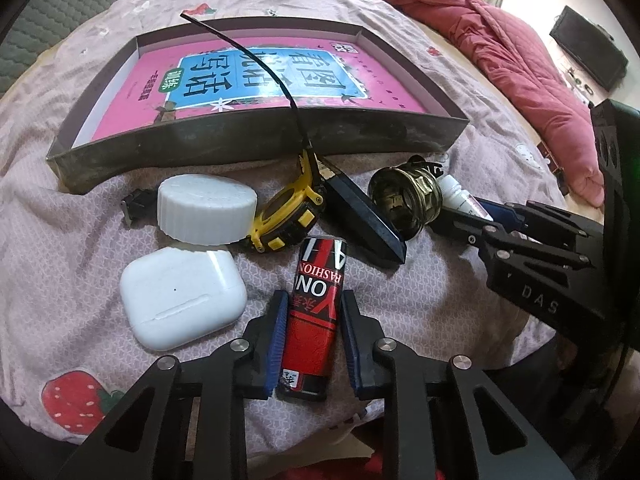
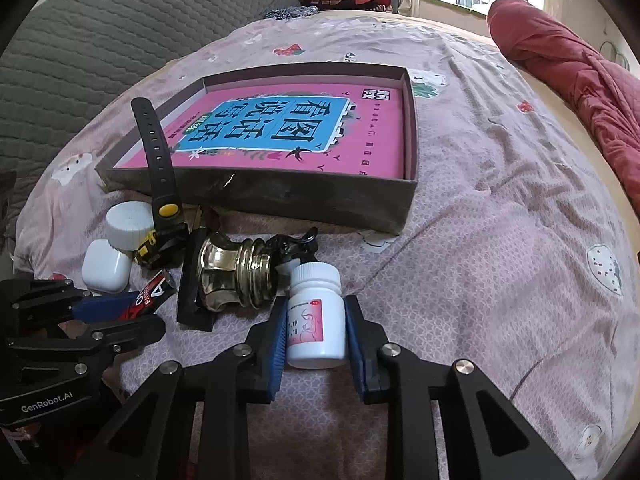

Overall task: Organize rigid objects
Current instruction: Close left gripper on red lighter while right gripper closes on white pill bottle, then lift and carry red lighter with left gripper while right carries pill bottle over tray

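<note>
Left wrist view: left gripper (image 1: 310, 338) is clamped on the red lighter (image 1: 314, 312) lying on the bed, earbuds case (image 1: 182, 300) just left of it; the shallow box (image 1: 256, 144) sits far, probably where everything goes. Right wrist view: right gripper (image 2: 316, 342) is squeezed onto the white pill bottle (image 2: 316, 316), brass piece (image 2: 236, 278) just beside it, ready to lift.

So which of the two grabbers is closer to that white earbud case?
Left. The left gripper sits right beside the earbud case, its pads on a red lighter next to it. The right gripper is farther off, closed around a white pill bottle.
</note>
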Motion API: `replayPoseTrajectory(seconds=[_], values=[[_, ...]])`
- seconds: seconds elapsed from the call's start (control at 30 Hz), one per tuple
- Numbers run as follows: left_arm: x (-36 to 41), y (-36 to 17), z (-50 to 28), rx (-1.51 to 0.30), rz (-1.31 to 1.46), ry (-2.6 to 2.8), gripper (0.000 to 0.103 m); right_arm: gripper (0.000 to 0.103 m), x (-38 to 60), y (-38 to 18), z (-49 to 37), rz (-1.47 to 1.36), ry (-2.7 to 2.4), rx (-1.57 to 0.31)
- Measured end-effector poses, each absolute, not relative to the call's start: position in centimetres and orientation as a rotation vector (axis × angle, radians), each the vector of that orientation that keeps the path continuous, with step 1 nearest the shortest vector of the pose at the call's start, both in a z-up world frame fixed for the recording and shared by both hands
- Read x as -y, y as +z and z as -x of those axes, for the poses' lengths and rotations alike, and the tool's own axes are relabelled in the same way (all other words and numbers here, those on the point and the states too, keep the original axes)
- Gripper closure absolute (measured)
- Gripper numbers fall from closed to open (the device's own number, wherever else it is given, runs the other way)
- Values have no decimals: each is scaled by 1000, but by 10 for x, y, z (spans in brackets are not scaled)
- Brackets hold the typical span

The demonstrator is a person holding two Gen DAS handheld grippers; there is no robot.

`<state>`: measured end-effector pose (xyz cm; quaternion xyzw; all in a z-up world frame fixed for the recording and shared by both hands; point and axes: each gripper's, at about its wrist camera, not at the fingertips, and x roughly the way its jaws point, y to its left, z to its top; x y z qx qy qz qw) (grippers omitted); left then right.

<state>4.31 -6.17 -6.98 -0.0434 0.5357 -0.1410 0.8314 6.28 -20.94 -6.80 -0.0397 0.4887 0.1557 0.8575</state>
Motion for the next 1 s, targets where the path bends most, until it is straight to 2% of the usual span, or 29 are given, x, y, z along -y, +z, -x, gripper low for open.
replayPoseTrajectory(seconds=[0.4, 1.0], values=[[55, -57, -32, -1110, 125, -332, 80, 76, 221, -62, -65, 20, 303, -1003], [28, -12, -26, -958, 155, -286, 80, 76, 230, -34, -57, -89, 347, -873]])
